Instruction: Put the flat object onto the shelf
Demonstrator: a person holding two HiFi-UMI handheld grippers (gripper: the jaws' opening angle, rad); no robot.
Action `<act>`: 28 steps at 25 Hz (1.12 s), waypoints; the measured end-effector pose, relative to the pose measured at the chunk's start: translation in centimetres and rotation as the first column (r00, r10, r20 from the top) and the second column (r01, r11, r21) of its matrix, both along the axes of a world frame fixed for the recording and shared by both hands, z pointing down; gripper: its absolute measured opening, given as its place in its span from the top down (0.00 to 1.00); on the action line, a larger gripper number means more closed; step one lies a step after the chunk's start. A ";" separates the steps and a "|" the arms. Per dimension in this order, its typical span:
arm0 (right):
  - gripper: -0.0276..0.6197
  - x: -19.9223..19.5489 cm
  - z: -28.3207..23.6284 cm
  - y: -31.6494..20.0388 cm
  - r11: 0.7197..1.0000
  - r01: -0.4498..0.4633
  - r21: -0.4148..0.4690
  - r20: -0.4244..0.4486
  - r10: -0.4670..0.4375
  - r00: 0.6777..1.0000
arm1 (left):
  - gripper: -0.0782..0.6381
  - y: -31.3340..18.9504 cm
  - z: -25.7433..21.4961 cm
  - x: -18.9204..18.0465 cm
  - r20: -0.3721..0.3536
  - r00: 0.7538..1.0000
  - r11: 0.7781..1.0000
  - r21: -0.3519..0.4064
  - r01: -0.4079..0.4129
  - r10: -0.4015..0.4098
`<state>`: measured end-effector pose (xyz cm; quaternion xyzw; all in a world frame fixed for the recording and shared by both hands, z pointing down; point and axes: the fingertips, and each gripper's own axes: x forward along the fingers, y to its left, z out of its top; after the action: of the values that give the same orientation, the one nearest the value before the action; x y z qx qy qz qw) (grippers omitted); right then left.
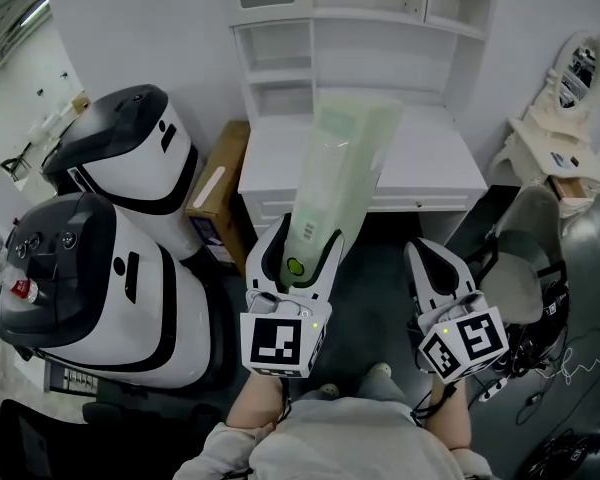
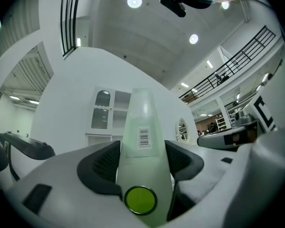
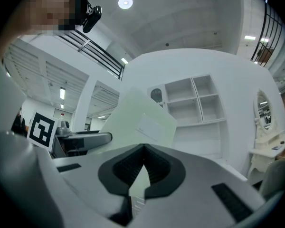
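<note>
The flat object (image 1: 345, 158) is a pale green translucent folder with a green snap button and a barcode label. My left gripper (image 1: 305, 230) is shut on its lower end, holding it upright and tilted toward the white shelf unit (image 1: 365, 18) above the desk (image 1: 440, 168). In the left gripper view the folder (image 2: 141, 141) stands between the dark pads of the left gripper (image 2: 141, 160), hiding part of the shelf (image 2: 107, 115). My right gripper (image 1: 427, 255) hangs to its right, shut and holding nothing. In the right gripper view the right gripper (image 3: 142, 163) has its jaws together, with the folder (image 3: 140, 122) and shelf (image 3: 194, 103) beyond.
Two large white-and-black machines (image 1: 130, 158) (image 1: 80, 288) stand at the left. A cardboard box (image 1: 220, 193) leans beside the desk. A grey chair (image 1: 525, 268) and a vanity table with a mirror (image 1: 578, 68) are at the right. Cables lie on the dark floor (image 1: 570, 368).
</note>
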<state>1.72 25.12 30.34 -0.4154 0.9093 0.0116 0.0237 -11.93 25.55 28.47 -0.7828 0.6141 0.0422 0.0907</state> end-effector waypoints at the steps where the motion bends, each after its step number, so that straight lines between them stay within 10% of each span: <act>1: 0.94 0.1 0.0 -0.3 1.000 -0.003 0.001 0.001 0.003 1.000 | 0.48 -0.3 -0.2 0.1 -0.006 1.000 1.000 0.010 -0.005 0.005; 28: 0.94 5.8 -1.1 -18.6 0.992 0.124 0.022 -0.001 -0.124 0.992 | 0.48 -16.6 -1.3 6.4 -0.008 0.995 0.994 0.029 0.103 -0.103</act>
<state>7.53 6.49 29.21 -0.3577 0.9332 0.0202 0.0292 -5.50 8.90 27.19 -0.7486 0.6533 0.0492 0.1023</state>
